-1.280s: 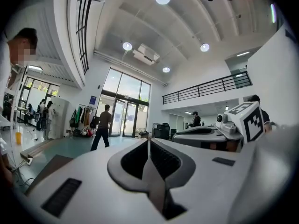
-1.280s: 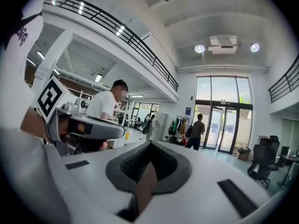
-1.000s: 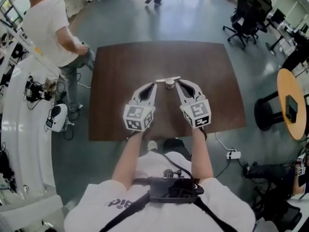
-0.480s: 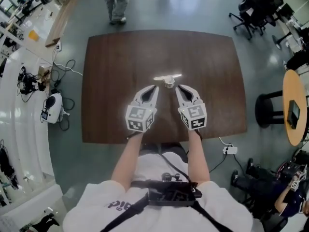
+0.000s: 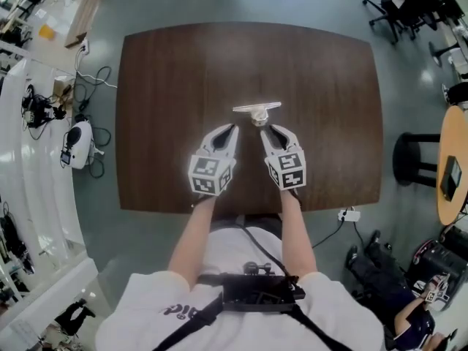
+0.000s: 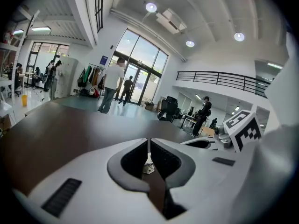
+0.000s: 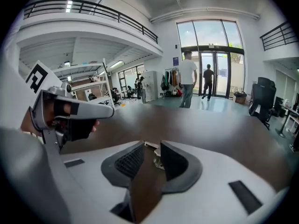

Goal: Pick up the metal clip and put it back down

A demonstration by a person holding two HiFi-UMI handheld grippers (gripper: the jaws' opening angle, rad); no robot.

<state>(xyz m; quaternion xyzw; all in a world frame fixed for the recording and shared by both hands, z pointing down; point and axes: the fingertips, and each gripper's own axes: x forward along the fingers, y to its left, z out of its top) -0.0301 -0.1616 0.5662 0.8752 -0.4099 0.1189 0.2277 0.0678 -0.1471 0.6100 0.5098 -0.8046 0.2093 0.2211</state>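
Dark brown wood forms the one table (image 5: 161,86), with open surface on every side of the single metal clip (image 5: 257,110). The clip lies flat near the table's middle, well apart from all four edges. Two white tongs are on the near side of the clip. The left tongs (image 5: 232,129), just beside the clip, have their tips pressed together and hold nothing. The right tongs (image 5: 268,130) have just been opening. Their tips stand a little apart, with the clip's near end showing in the gap, not pinched.
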